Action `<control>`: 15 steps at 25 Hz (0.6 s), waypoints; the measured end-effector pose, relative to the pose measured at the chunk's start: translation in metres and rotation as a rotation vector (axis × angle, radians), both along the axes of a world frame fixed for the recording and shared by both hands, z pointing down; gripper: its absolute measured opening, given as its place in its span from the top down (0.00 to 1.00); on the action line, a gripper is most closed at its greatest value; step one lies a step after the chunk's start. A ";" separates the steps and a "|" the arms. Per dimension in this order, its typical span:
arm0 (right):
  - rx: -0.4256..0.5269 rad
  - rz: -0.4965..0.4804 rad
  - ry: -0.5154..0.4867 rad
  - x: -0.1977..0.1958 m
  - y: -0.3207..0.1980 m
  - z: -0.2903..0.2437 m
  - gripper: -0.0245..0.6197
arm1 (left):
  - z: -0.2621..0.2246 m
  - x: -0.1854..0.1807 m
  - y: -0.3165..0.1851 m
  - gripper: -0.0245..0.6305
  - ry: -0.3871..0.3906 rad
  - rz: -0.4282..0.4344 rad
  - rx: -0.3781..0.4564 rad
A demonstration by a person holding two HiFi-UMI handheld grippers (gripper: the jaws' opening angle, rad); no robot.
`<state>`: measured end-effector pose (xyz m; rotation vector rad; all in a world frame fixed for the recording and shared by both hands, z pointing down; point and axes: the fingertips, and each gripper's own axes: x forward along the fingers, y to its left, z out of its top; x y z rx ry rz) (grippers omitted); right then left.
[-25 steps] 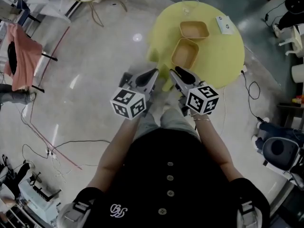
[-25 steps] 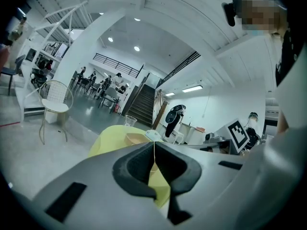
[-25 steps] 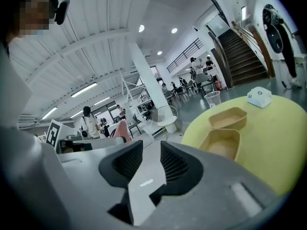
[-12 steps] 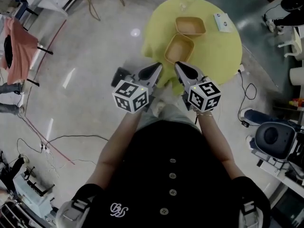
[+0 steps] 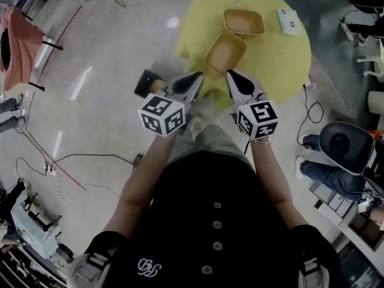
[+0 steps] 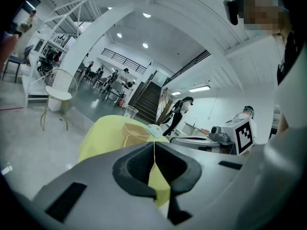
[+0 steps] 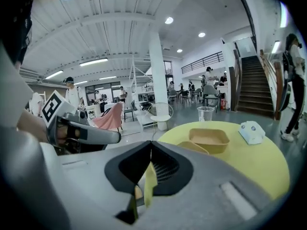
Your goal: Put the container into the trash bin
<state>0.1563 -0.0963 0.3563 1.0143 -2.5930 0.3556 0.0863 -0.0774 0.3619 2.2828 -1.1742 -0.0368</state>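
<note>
Right gripper [image 7: 151,150]: jaws are sitting pressed together with nothing between them. A second ago they were standing apart, so they have shut on air.
Left gripper [image 6: 154,150]: jaws are meeting too, and carrying nothing.
Just changed: both grippers are pushing forward, and the table [image 5: 276,65] is sliding closer in the head view. The tips are now showing against its near edge.
What that means: I'm reading this as approach only. No grip is being made yet, and the right jaws are going to need reopening before any pick.
Container [image 5: 225,54]: it's lying on the table just ahead of the right tips, untouched. A far container [image 5: 243,23] is sitting just beyond it, the two nearly touching.
Pointing: its open side is facing up, with nothing showing inside.
Long axis: it's running away from the person and slanting right, so a short end is facing the grippers.
Bin [image 5: 343,146]: what looks like it is standing on the floor off to the right, well apart from the container. The whole carry is waiting to be done.
</note>
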 end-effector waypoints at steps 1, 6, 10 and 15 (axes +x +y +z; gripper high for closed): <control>0.002 -0.014 0.013 0.000 0.001 0.002 0.95 | 0.003 0.000 0.002 0.94 0.003 -0.003 -0.010; 0.020 -0.056 0.111 0.003 -0.006 0.018 0.95 | 0.021 0.002 0.001 0.94 -0.003 -0.012 -0.056; 0.015 -0.102 0.173 -0.004 -0.013 0.031 0.93 | 0.032 0.000 -0.006 0.94 -0.005 -0.024 -0.082; -0.014 -0.174 0.245 -0.007 -0.019 0.053 0.84 | 0.045 0.009 -0.016 0.94 0.020 -0.024 -0.120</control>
